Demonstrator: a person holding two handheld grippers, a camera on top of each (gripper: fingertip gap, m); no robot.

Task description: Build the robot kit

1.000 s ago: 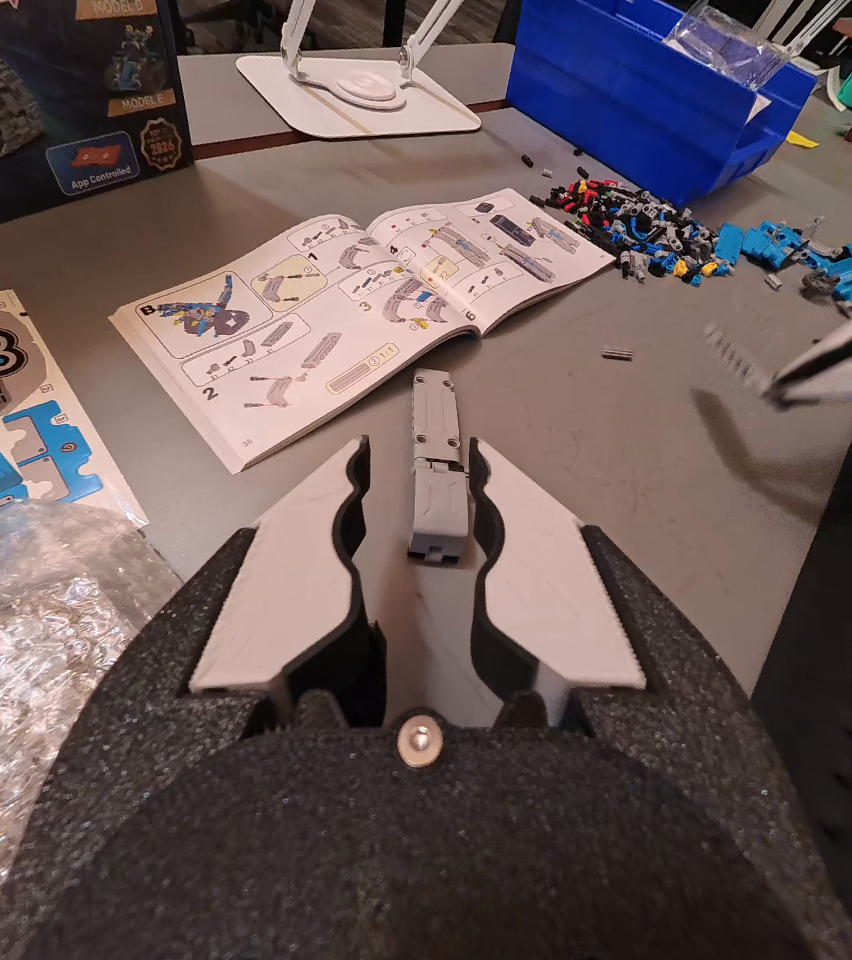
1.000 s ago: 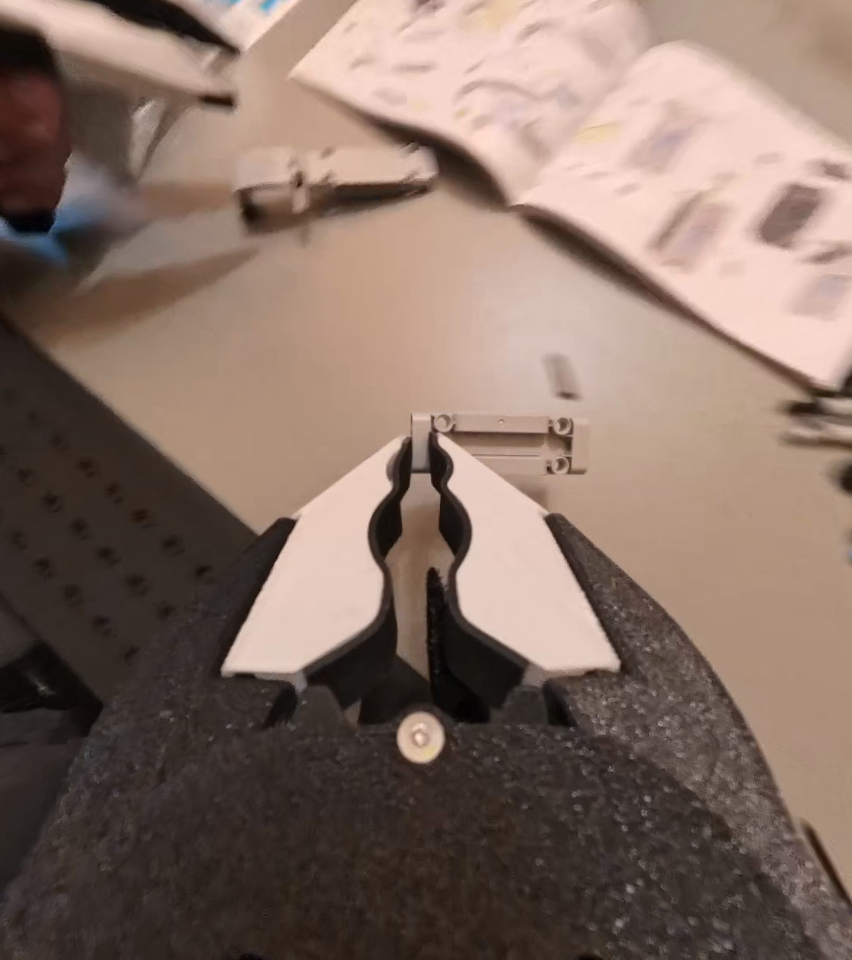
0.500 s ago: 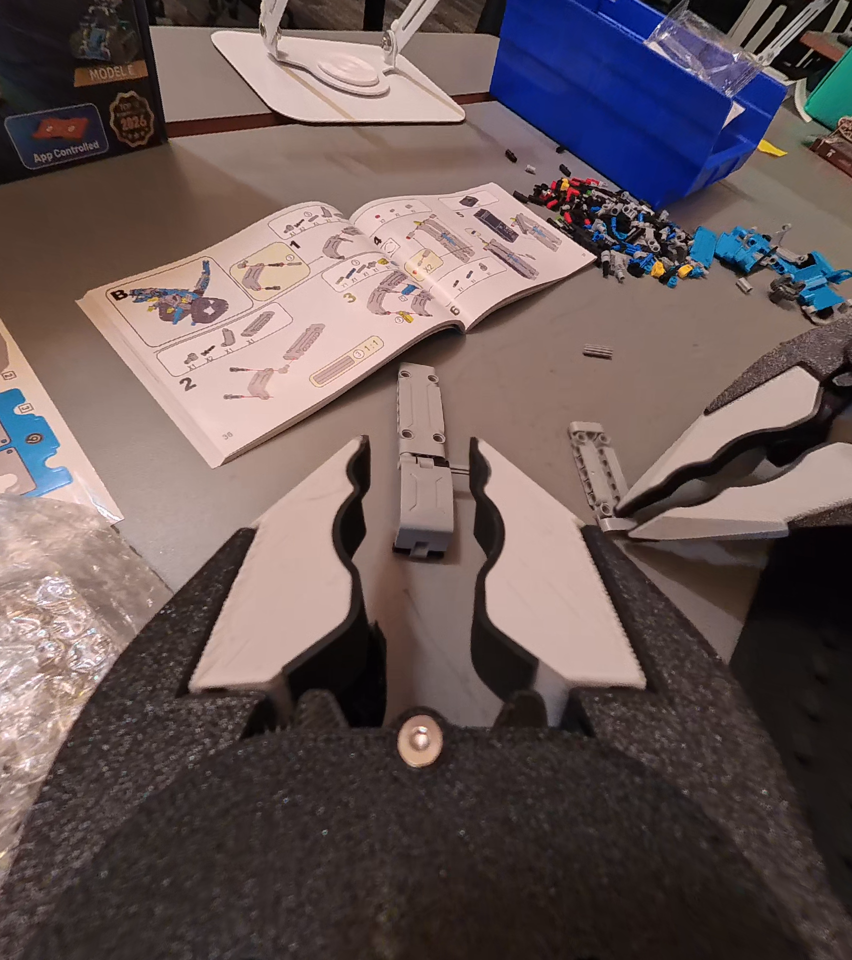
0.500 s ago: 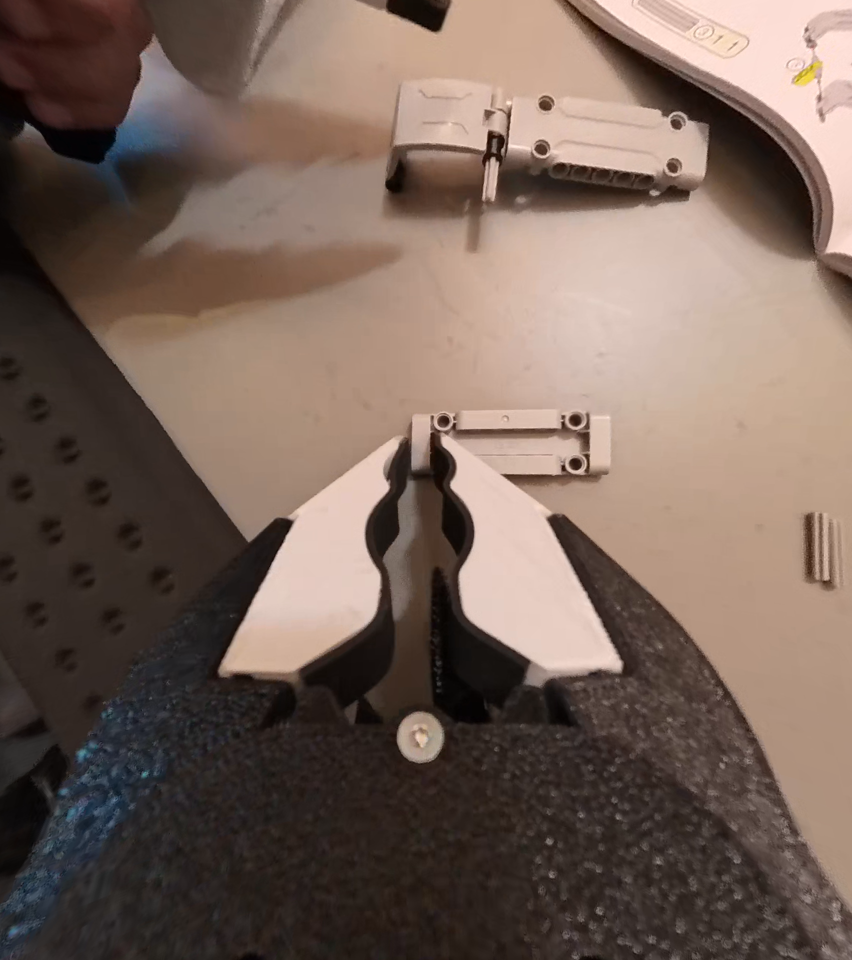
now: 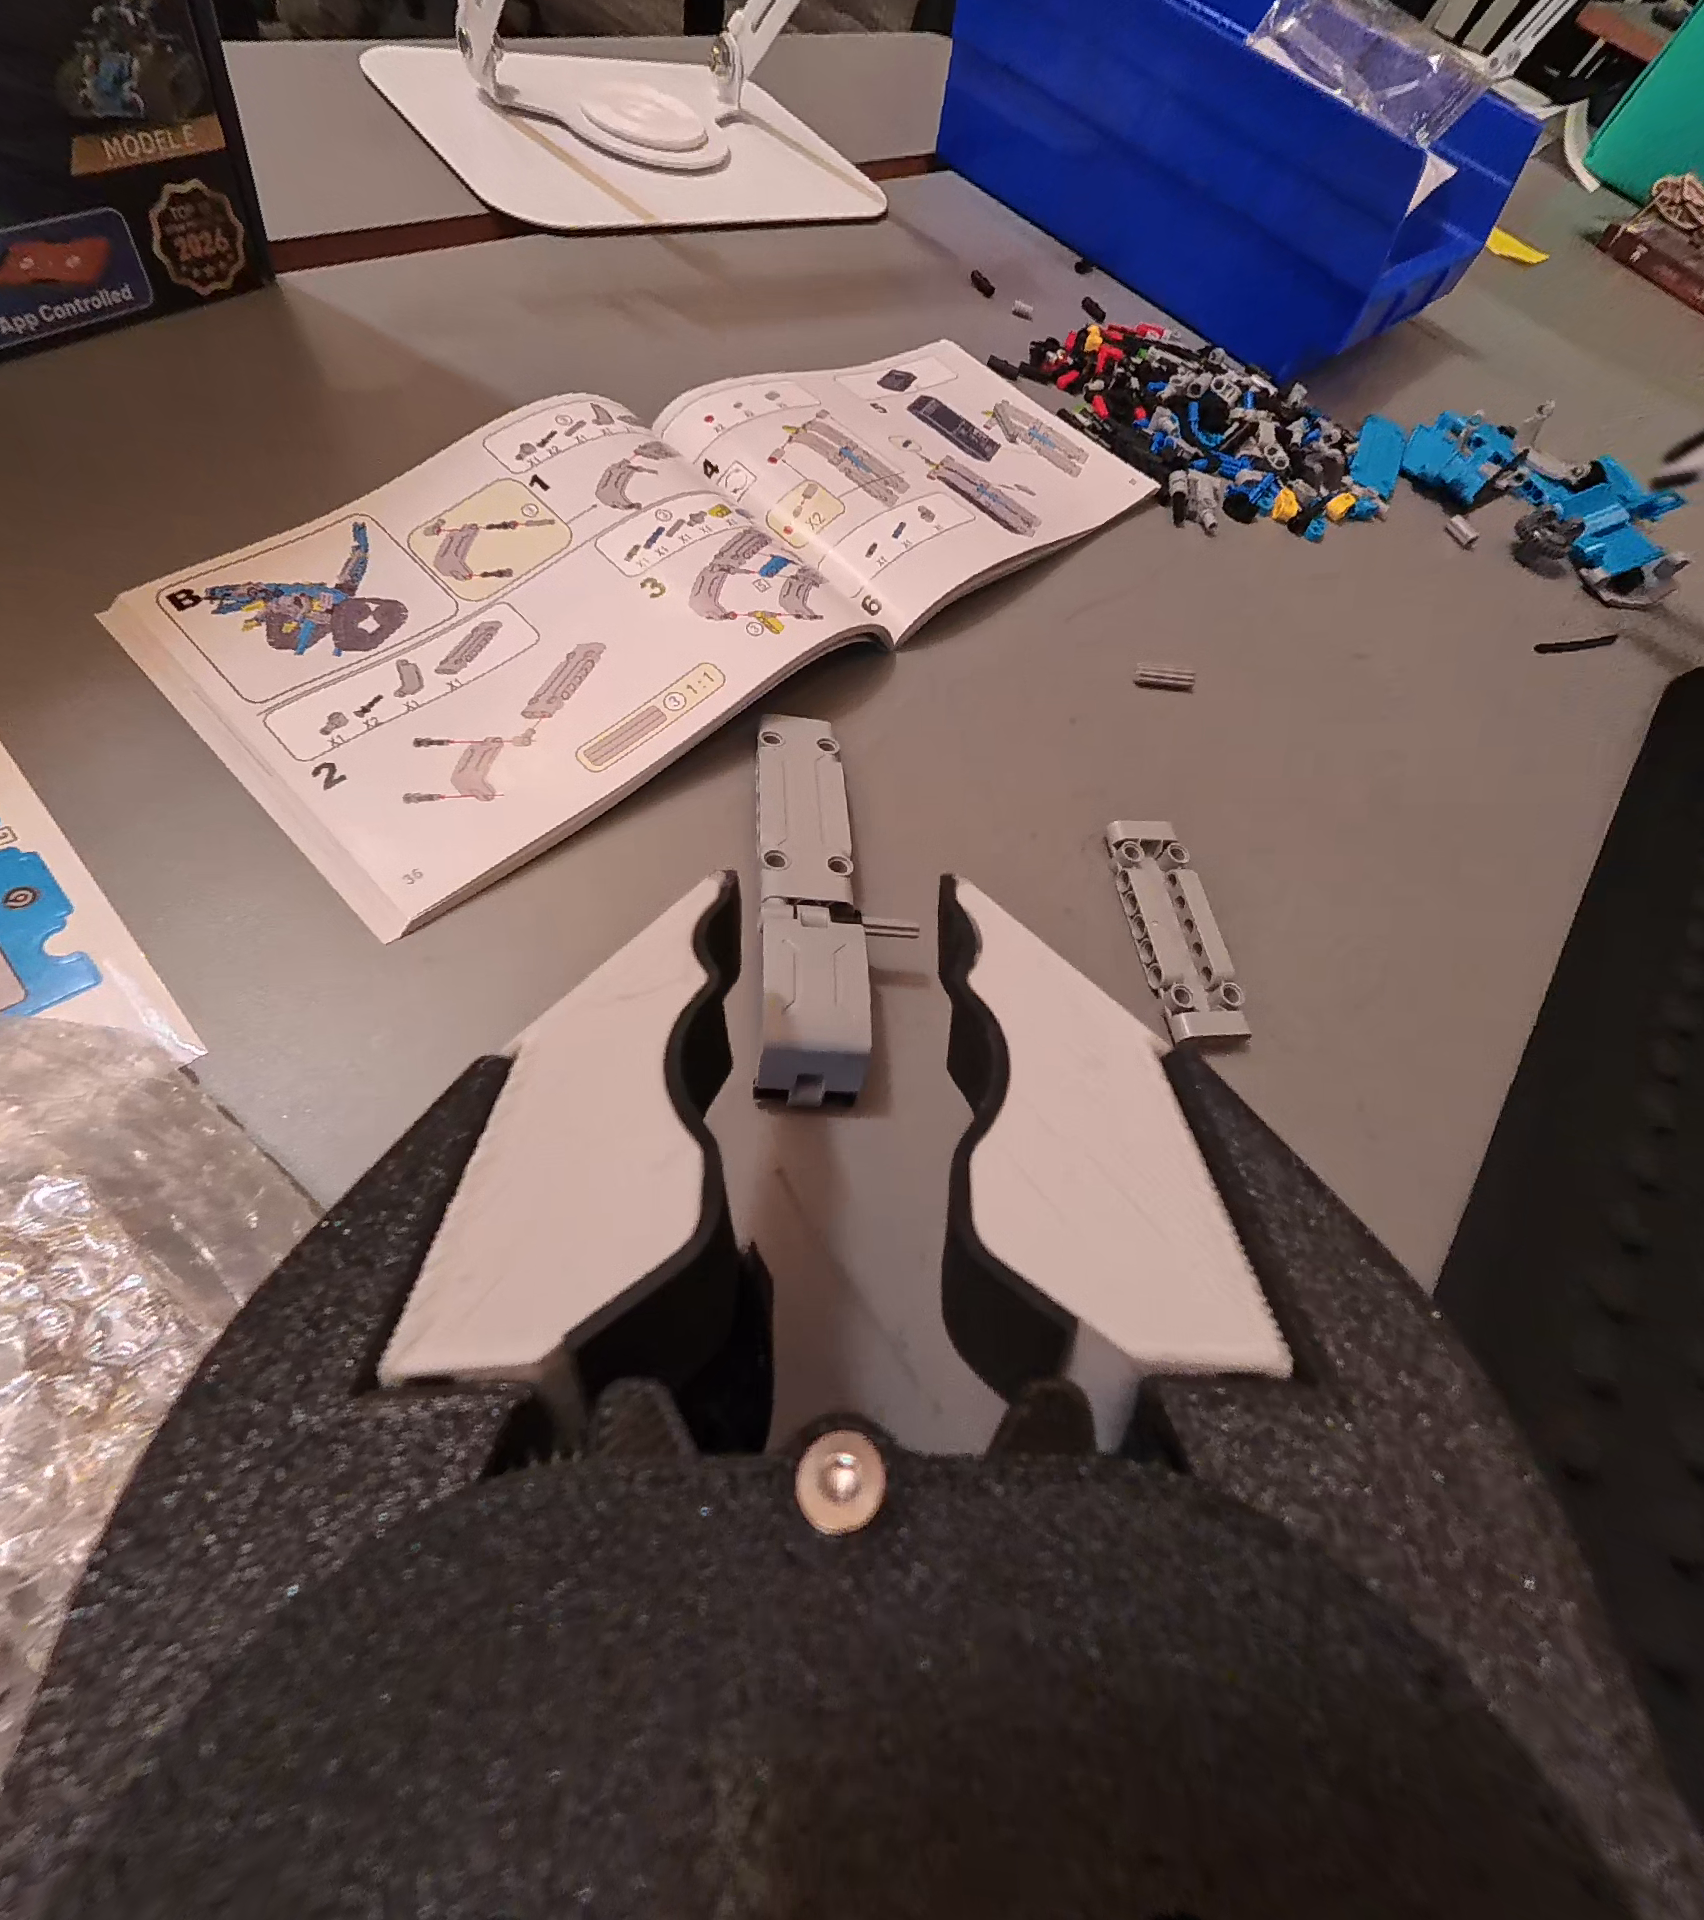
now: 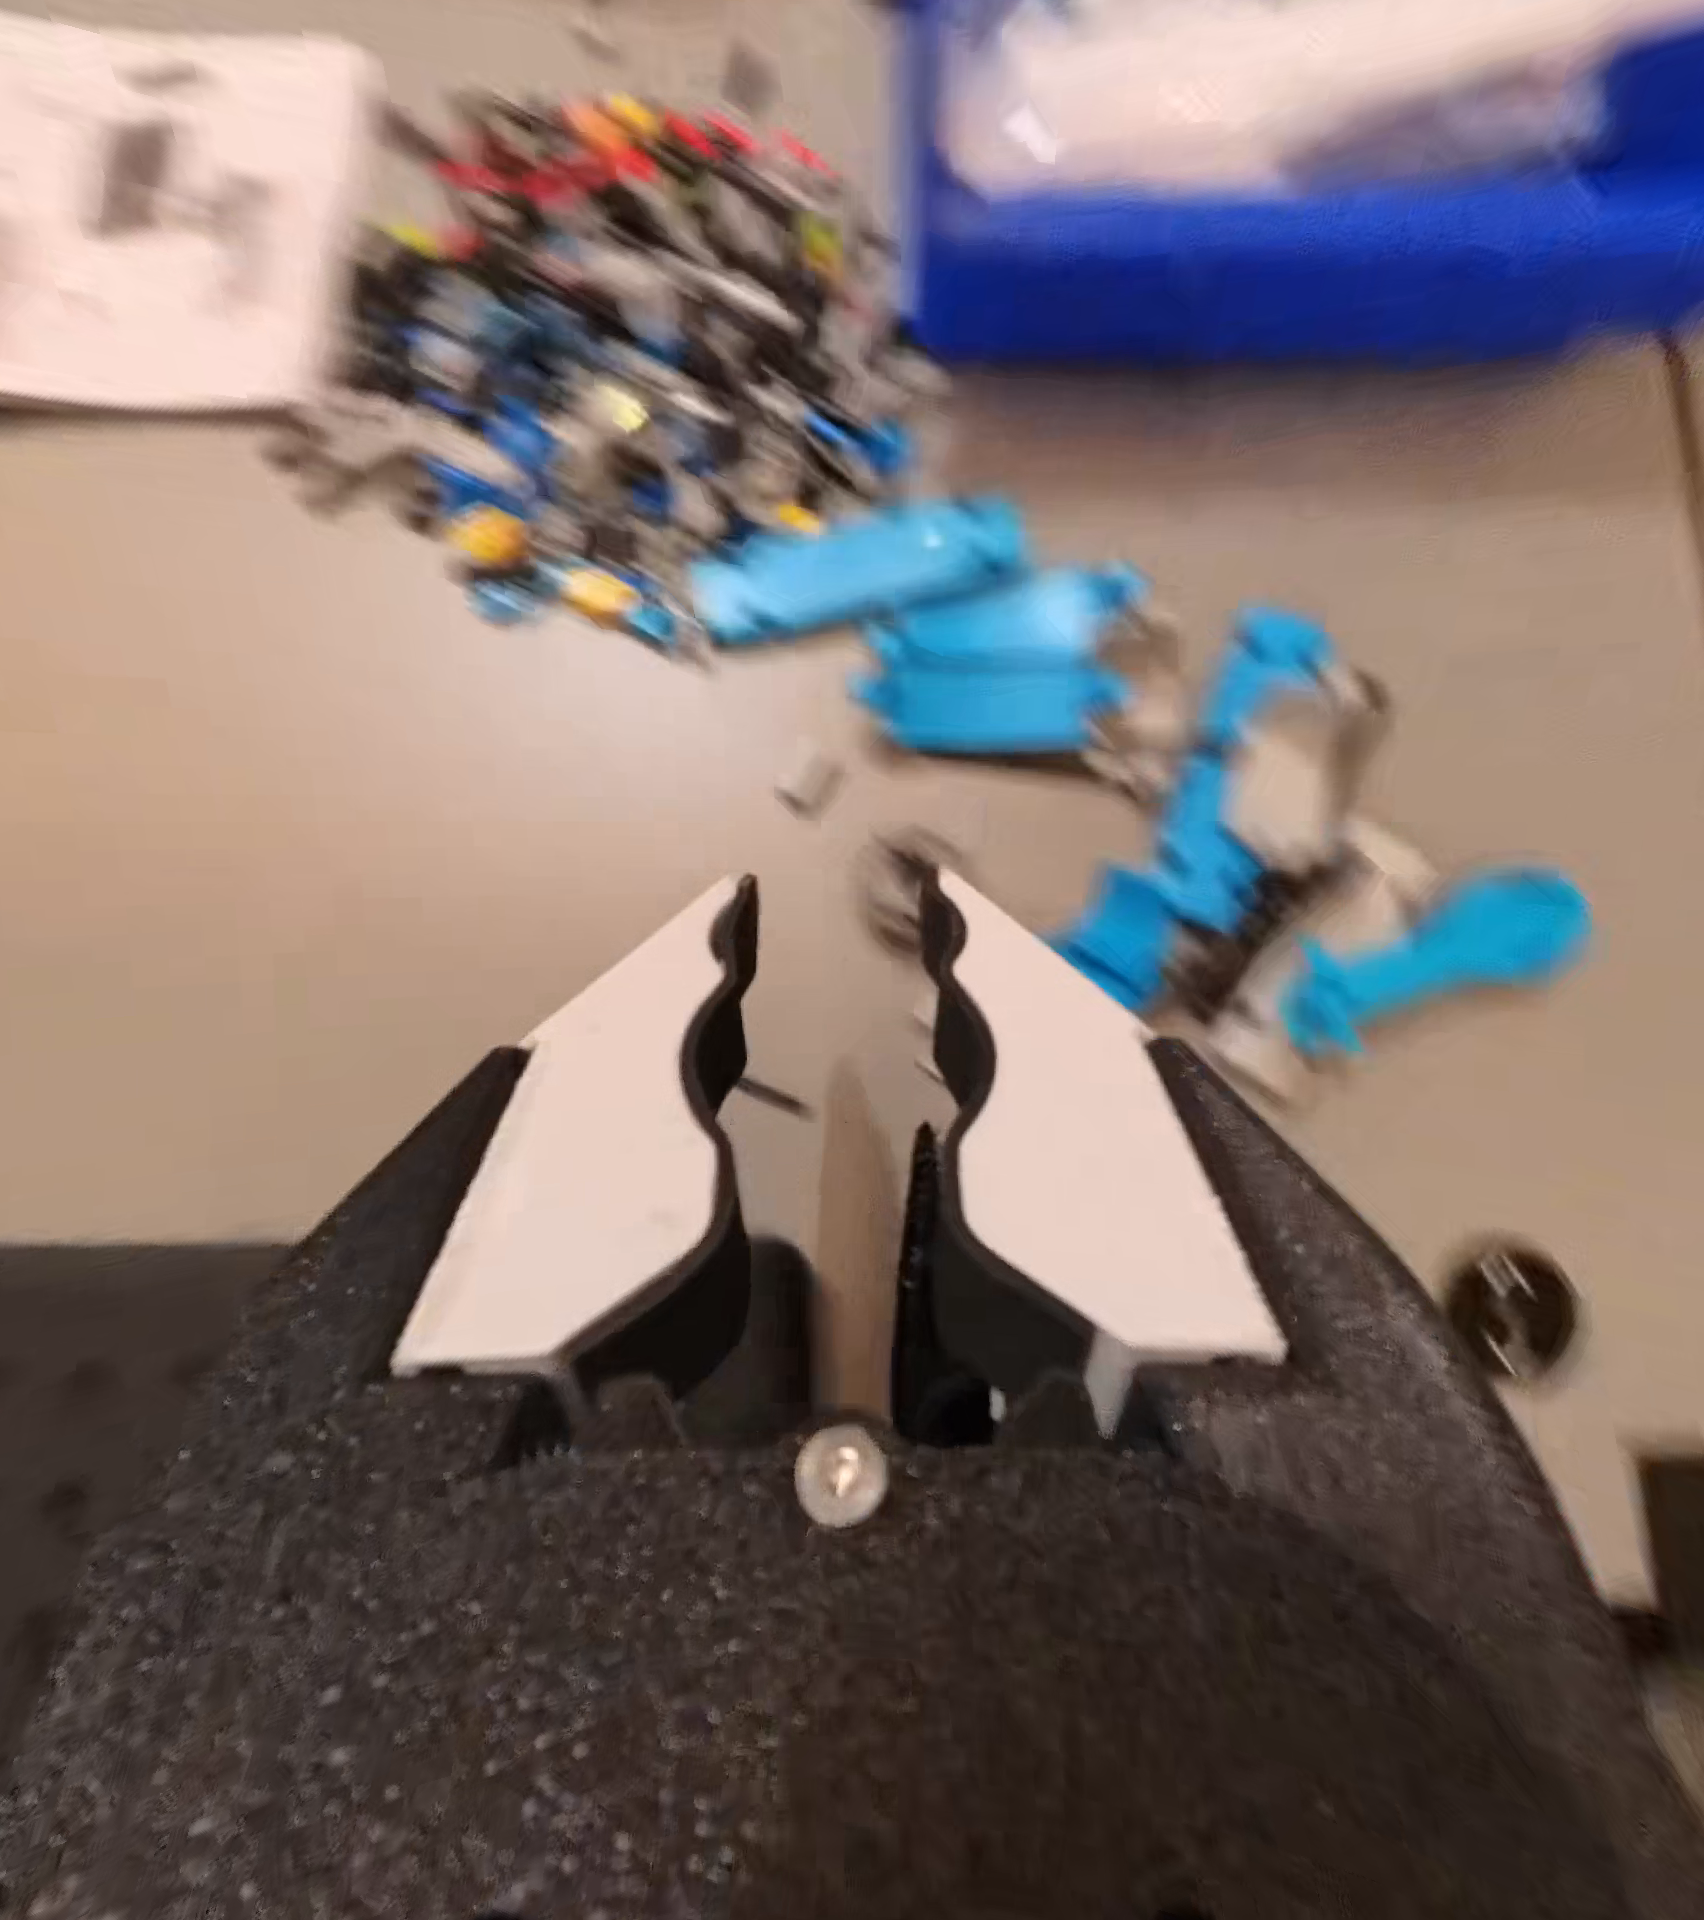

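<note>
Left wrist view: left gripper (image 5: 835, 899) spread wide, gripping nothing.
Between its fingers: grey hinged piece (image 5: 810, 925) flat on table (image 5: 1347, 790), untouched.
Just right: grey beam (image 5: 1176, 931).
Beyond: open booklet (image 5: 609, 603).
Right gripper (image 6: 837, 909): parted, empty, blurred; blue parts (image 6: 993, 644) ahead.

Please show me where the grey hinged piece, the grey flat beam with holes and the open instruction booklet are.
grey hinged piece (image 5: 813, 997): left wrist view, its near block.
grey flat beam (image 5: 1176, 930): left wrist view, its middle.
instruction booklet (image 5: 557, 623): left wrist view, left page.
</note>
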